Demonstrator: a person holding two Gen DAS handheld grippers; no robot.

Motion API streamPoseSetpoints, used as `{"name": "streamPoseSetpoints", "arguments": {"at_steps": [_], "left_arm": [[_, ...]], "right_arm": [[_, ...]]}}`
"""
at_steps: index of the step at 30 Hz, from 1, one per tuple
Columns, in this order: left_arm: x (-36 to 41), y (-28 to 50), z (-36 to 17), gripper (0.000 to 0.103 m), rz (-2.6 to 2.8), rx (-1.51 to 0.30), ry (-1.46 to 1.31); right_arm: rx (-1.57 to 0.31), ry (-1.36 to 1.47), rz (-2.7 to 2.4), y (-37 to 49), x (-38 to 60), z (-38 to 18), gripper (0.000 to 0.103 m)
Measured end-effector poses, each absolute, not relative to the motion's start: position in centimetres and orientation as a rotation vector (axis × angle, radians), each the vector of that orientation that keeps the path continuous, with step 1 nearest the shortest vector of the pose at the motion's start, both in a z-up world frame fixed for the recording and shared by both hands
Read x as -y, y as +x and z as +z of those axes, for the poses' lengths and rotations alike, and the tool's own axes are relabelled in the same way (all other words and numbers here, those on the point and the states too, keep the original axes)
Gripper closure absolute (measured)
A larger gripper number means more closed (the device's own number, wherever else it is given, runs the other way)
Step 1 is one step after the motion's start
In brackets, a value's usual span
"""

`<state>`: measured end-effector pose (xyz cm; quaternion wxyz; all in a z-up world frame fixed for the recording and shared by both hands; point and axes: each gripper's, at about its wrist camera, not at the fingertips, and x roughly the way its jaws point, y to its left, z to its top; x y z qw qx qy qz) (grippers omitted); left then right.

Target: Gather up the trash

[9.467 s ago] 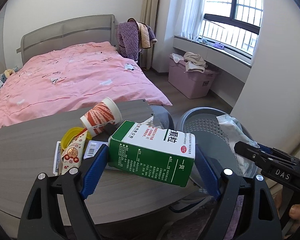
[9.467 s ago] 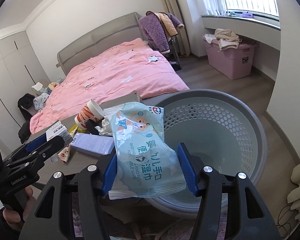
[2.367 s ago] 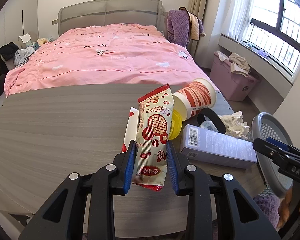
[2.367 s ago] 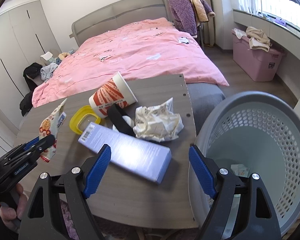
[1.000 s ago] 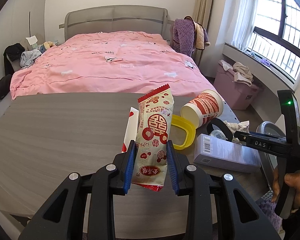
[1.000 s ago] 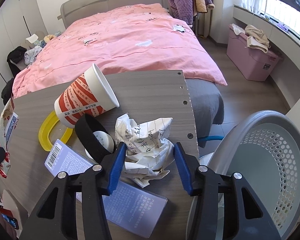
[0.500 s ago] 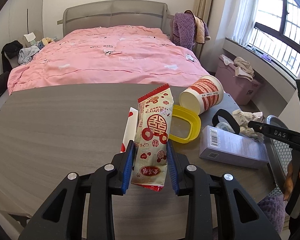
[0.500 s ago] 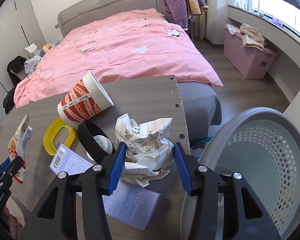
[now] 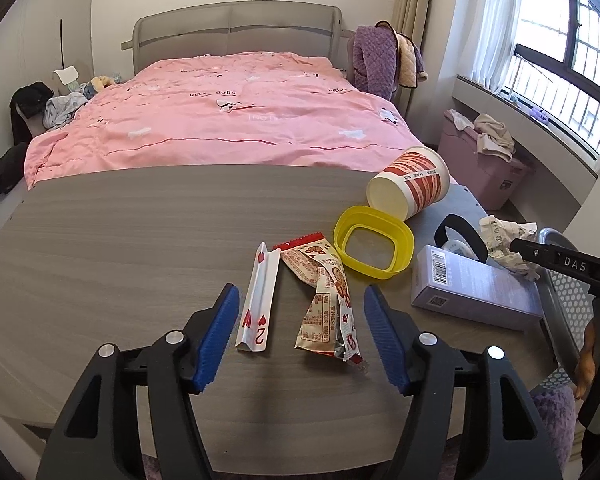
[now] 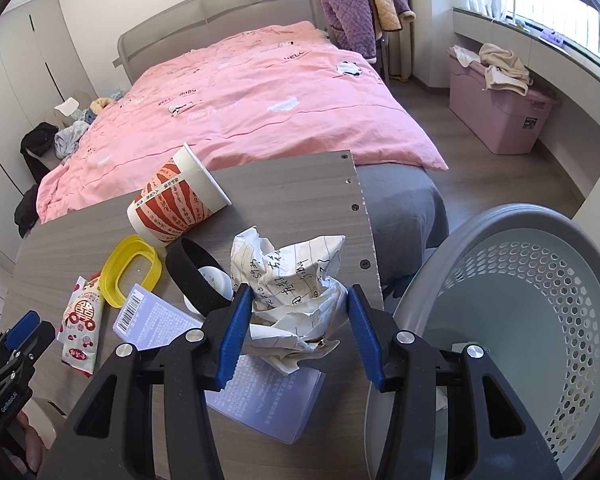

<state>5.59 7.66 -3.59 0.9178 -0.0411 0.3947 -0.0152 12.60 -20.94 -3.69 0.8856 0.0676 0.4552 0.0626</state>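
My left gripper (image 9: 300,338) is open and empty over the grey table (image 9: 140,240). The red snack wrapper (image 9: 326,300) and a folded playing card (image 9: 259,304) lie flat between its fingers. My right gripper (image 10: 296,330) is shut on a crumpled ball of written paper (image 10: 296,280), held just above the table's right end, next to the grey perforated trash basket (image 10: 532,320). A red-striped paper cup (image 10: 176,204) lies on its side, with a yellow lid ring (image 10: 130,270), a black band (image 10: 192,276) and a lilac box (image 9: 476,292) near it.
A pink bed (image 9: 228,120) stands behind the table. A pink storage bin (image 10: 500,96) with clothes sits under the window. A chair with purple clothing (image 10: 356,16) is at the bed's far corner. The basket stands on the floor right of the table edge.
My left gripper has opened and let go of the snack wrapper, which now lies on the table. My right gripper still holds the crumpled paper and has moved a little towards the basket.
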Motion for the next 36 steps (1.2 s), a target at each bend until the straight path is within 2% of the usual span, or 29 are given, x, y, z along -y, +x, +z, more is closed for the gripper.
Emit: {"name": "streamPoseSetpoints", "arguments": {"at_steps": [9, 17, 18, 19, 36], "left_arm": [[-6.1, 6.2, -4.0, 0.041, -0.055, -0.829, -0.060], [-4.7, 8.3, -6.0, 0.068, -0.059, -0.897, -0.033], [-4.6, 8.4, -6.2, 0.076, -0.060, -0.908, -0.031], [-4.6, 8.5, -6.4, 0.079, -0.062, -0.915, -0.032], [-5.5, 6.1, -2.8, 0.080, -0.074, -0.822, -0.063]], "right_arm": [[-0.940, 0.163, 0.148, 11.9, 21.0, -3.6, 0.055], [-0.933, 0.181, 0.150, 11.7, 21.4, -3.5, 0.055], [-0.933, 0.183, 0.150, 11.7, 21.5, -3.5, 0.055], [-0.932, 0.185, 0.150, 11.7, 21.5, -3.5, 0.055], [-0.900, 0.200, 0.157, 11.1, 21.9, -2.3, 0.055]]}}
